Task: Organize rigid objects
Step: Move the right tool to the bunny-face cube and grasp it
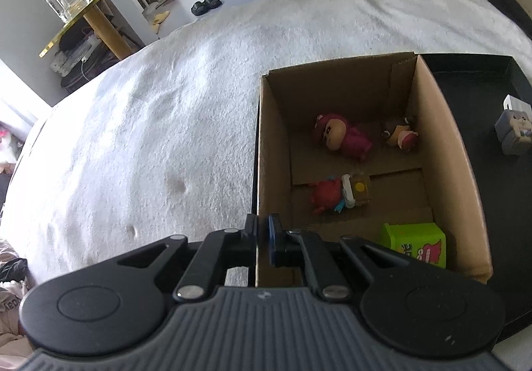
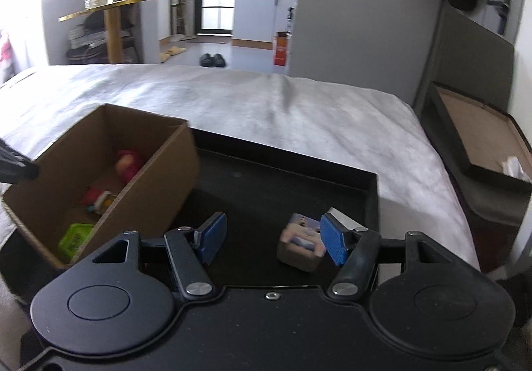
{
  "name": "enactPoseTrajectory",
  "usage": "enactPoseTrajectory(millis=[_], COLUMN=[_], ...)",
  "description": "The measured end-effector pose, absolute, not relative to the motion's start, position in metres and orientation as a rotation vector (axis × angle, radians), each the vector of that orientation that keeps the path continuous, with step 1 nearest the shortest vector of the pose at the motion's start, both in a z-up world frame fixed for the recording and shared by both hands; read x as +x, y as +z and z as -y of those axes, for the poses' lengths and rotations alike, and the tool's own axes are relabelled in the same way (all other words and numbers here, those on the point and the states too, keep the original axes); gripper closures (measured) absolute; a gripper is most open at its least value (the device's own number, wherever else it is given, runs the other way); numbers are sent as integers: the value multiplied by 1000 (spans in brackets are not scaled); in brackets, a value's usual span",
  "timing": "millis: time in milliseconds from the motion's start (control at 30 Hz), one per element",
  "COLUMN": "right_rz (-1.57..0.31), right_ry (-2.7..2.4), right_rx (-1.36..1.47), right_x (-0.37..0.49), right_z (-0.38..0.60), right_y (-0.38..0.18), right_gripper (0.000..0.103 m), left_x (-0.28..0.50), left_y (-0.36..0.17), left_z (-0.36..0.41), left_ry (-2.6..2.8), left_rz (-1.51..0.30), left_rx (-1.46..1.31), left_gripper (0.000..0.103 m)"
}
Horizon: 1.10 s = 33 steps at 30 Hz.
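My right gripper (image 2: 272,239) gapes around nothing; my left gripper (image 1: 264,231) pinches the box (image 1: 266,151) wall. The cube (image 2: 301,251) on the tray (image 2: 286,184) looks light, stiff, best squeezed across flat sides.

The left tool (image 1: 262,233) is black plastic: two round discs at its base, angled linkage arms with silver rivets, and a ribbed grey grip between them bearing a small star mark. Its finger pads (image 1: 274,239) are blue. The right tool (image 2: 271,238) has the same black discs, silver rivets, a central screw and textured blue pads (image 2: 334,243).
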State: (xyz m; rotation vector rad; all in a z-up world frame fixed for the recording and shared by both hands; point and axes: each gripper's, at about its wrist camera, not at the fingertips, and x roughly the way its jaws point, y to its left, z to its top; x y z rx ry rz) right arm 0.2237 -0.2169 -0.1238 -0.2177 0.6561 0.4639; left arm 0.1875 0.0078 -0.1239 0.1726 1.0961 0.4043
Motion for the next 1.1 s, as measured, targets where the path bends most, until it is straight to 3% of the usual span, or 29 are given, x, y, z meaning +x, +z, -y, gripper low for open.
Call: enactPoseTrajectory(millis=[1000,1100], right_rz=[-785,-789], right_ry=[321,349], right_rx=[-288,-284], right_x=[282,283], right_z=[205,206], right_y=[-202,-203], right_gripper=[40,55], left_x=[187,187], left_y=[-133,-133], left_z=[-8,-9], left_ry=[434,437], left_rz=[-1083,-1082], left_rx=[180,177], left_gripper=[94,93])
